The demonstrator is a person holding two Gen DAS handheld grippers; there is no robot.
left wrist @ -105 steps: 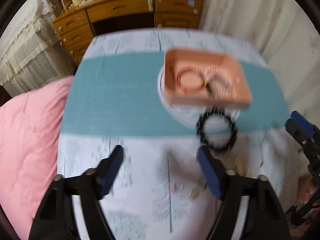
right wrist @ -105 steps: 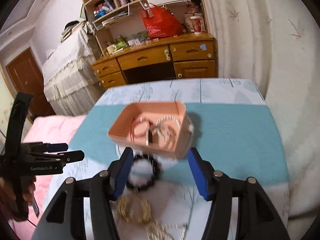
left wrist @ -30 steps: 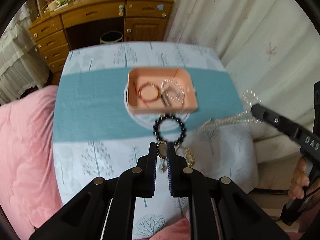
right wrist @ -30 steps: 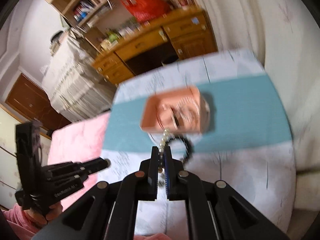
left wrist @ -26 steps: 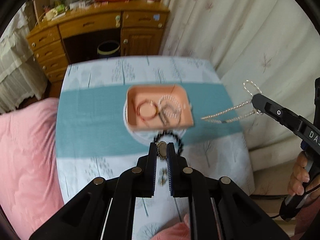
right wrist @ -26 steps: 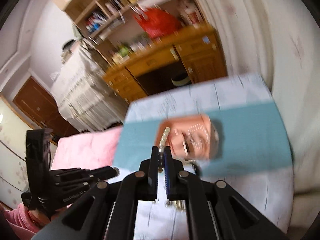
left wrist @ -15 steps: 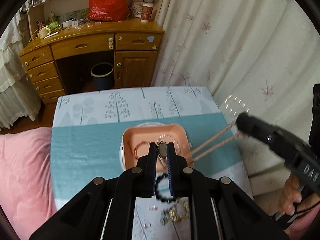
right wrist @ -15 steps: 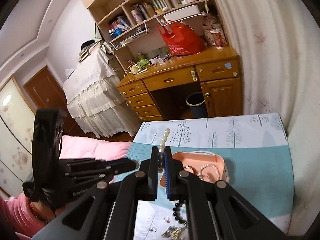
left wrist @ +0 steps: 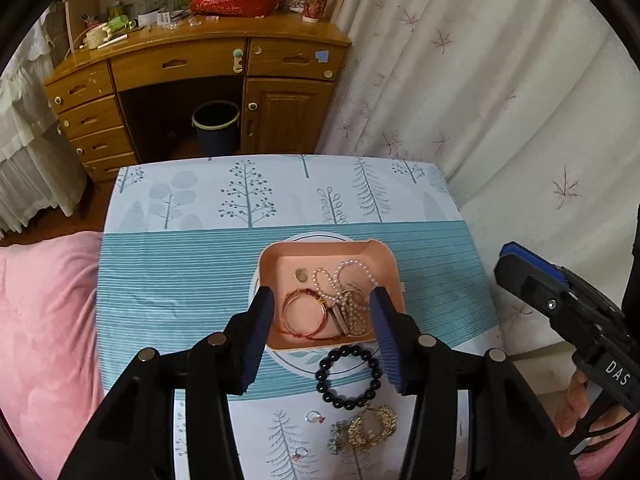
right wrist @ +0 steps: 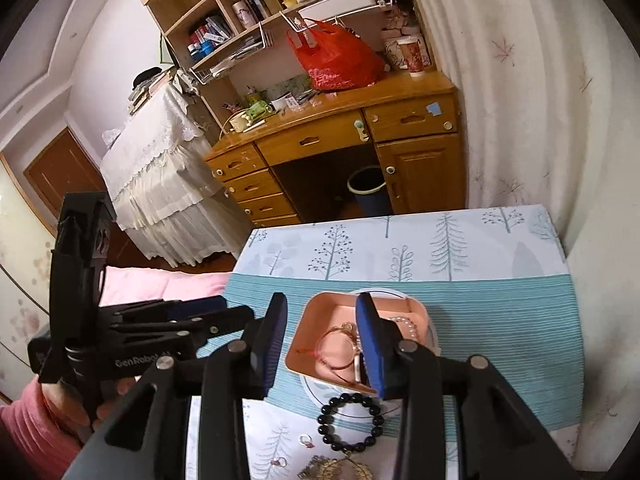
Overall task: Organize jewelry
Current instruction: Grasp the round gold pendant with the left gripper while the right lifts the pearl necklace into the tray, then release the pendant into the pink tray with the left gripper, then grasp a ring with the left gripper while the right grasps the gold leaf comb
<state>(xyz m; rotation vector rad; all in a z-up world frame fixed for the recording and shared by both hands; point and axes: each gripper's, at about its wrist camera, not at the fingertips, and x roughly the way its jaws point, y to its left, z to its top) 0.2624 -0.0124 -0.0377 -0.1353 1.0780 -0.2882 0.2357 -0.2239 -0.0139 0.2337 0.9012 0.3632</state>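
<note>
The left gripper (left wrist: 322,322) is shown held above the table with its two blue-padded fingers (left wrist: 258,330) spread wide; nothing is gripped between them. Directly ahead of and below this gap, a pink tray (left wrist: 276,268) is seen resting on a white round plate (left wrist: 296,356), which lies on the teal striped runner (left wrist: 176,280) of the tree-print tablecloth (left wrist: 248,192). Inside the tray, a pearl necklace (left wrist: 344,280) is coiled toward the right-hand finger, a red-and-gold bangle (left wrist: 304,314) lies toward the left-hand finger, and a small gold oval pendant (left wrist: 301,275) is set apart near the far wall. A few slim metallic pieces are bunched between bangle and pearls; they cannot be told apart.

Nearer than the tray, just below the right-hand finger, a black bead bracelet (left wrist: 348,376) is laid partly on the plate's rim. Closer still, gold chain jewelry (left wrist: 370,426) and two small rings (left wrist: 314,416) are scattered on the cloth.

The right gripper (right wrist: 322,346) is likewise shown with fingers parted and empty; in its own view the tray (right wrist: 320,312) lies ahead, partly hidden behind its right-hand finger (right wrist: 370,344), and the black bead bracelet (right wrist: 350,422) lies nearer, below the gap. From the left wrist view the right gripper (left wrist: 532,280) appears well off to the right of the tray, beyond the table's edge.

Beyond the table a wooden desk (left wrist: 192,60) and a dark bin (left wrist: 216,124) are visible.
</note>
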